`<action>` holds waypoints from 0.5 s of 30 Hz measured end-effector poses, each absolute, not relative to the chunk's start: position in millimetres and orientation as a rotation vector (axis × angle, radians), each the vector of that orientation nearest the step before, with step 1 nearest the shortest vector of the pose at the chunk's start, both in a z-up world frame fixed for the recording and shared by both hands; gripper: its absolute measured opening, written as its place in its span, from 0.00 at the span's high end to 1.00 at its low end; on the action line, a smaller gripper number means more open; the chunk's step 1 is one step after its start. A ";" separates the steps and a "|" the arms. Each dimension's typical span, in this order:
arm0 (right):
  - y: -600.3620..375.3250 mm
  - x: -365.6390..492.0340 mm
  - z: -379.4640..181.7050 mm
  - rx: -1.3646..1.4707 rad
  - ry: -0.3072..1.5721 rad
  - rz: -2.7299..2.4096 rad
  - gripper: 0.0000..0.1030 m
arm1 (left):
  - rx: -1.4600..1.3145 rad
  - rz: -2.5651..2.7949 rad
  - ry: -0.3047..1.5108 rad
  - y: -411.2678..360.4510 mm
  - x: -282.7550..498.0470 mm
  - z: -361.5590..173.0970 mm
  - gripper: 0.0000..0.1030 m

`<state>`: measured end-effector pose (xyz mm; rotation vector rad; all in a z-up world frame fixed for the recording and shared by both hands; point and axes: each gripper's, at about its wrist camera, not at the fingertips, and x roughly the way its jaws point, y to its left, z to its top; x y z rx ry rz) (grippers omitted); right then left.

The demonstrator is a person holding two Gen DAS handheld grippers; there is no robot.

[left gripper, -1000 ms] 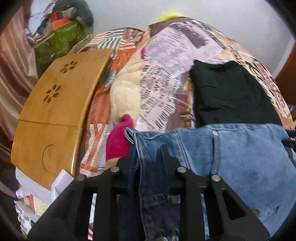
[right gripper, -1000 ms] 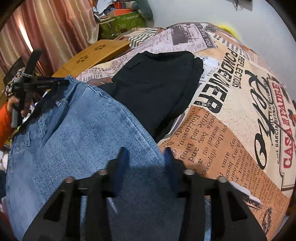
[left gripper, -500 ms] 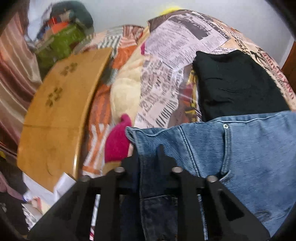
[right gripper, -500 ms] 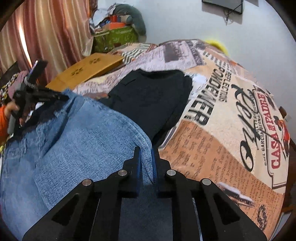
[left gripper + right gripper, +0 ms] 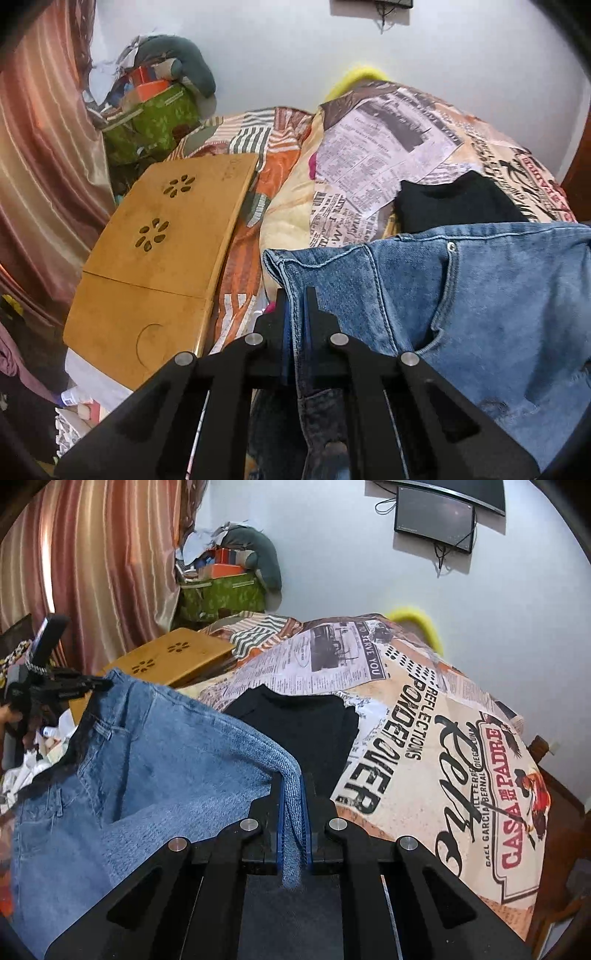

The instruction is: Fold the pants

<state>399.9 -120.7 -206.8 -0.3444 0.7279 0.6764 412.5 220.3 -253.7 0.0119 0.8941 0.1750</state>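
Left tool, nearest in the left wrist view: jaws narrow, clamped on the waistband corner of the jeans, denim pinched between the two black fingers; the waistband runs right from the grip, with a rivet and a pocket opening showing. Right tool, nearest in the right wrist view: jaws narrow, blue pads pressed on a bunched fold of the jeans' edge. The jeans hang between the two tools, lifted above the bed and sagging toward the near left of the right wrist view. At the far left of that view the left tool appears from the side, gripping the waistband, with part of a hand behind it.

Beyond the jeans: a black garment lying flat on the bed's newspaper-print cover; in the left wrist view it shows just past the waistband. Left of the bed: a wooden board with flower-shaped cutouts, resting on a striped orange cloth.

Farther: a green box piled with clutter in the corner, beside a reddish curtain. A yellow thing shows at the bed's far edge against the white wall. On the wall, a dark screen with hanging cables
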 end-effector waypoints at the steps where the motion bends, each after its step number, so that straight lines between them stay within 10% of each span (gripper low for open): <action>1: -122.5 397.9 -207.0 -0.346 0.732 0.677 0.93 | 0.007 0.167 0.886 219.3 407.2 -248.7 0.94; 15: -144.8 333.0 -171.8 -0.330 0.722 0.718 0.93 | 0.013 0.108 0.877 206.3 321.6 -194.2 0.94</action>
